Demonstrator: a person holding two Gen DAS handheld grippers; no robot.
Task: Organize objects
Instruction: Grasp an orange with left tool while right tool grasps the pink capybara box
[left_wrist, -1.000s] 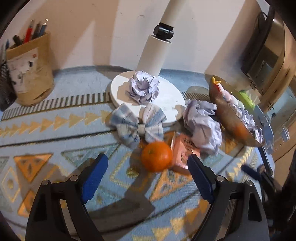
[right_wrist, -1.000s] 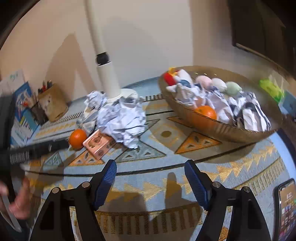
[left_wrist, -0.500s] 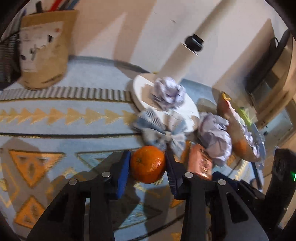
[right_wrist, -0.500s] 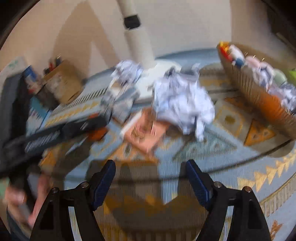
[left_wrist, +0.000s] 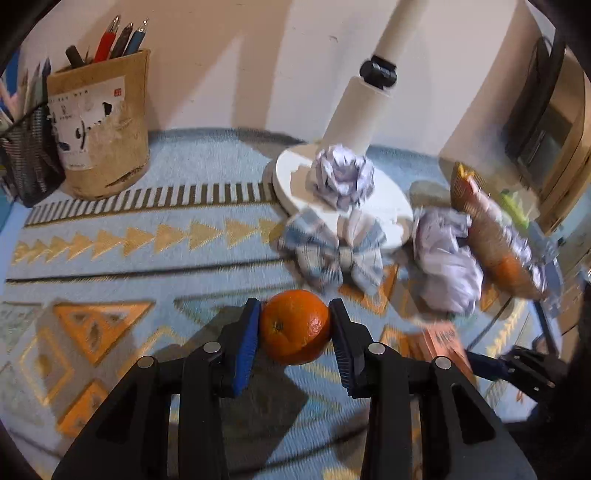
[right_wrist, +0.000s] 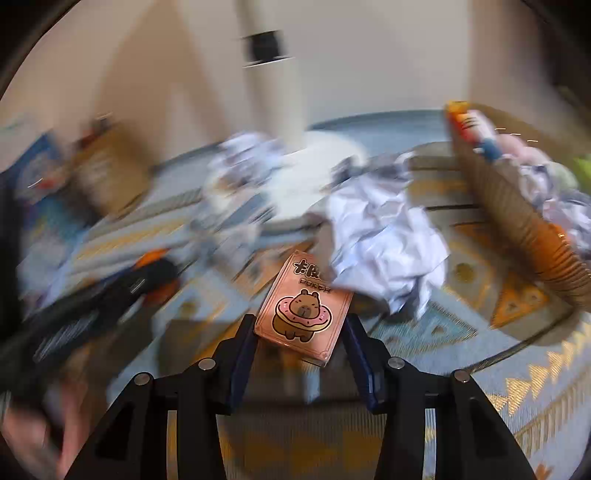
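Note:
My left gripper is shut on an orange and holds it just above the patterned mat. My right gripper has its jaws around a pink card box with a capybara picture; both blue pads sit at the box's sides. A large crumpled paper ball lies right behind the box and shows in the left wrist view. A checked fabric bow and a smaller paper ball on the lamp base lie beyond the orange. The woven basket with several items is at the right.
A white lamp stands at the back on a round base. A brown pen holder and a black mesh cup stand at the back left. The wall runs close behind. The right wrist view is motion-blurred on its left side.
My left gripper moved forward, closed on the orange and lifted it a little. My right gripper swung left and forward, and its jaws narrowed around the pink card box.

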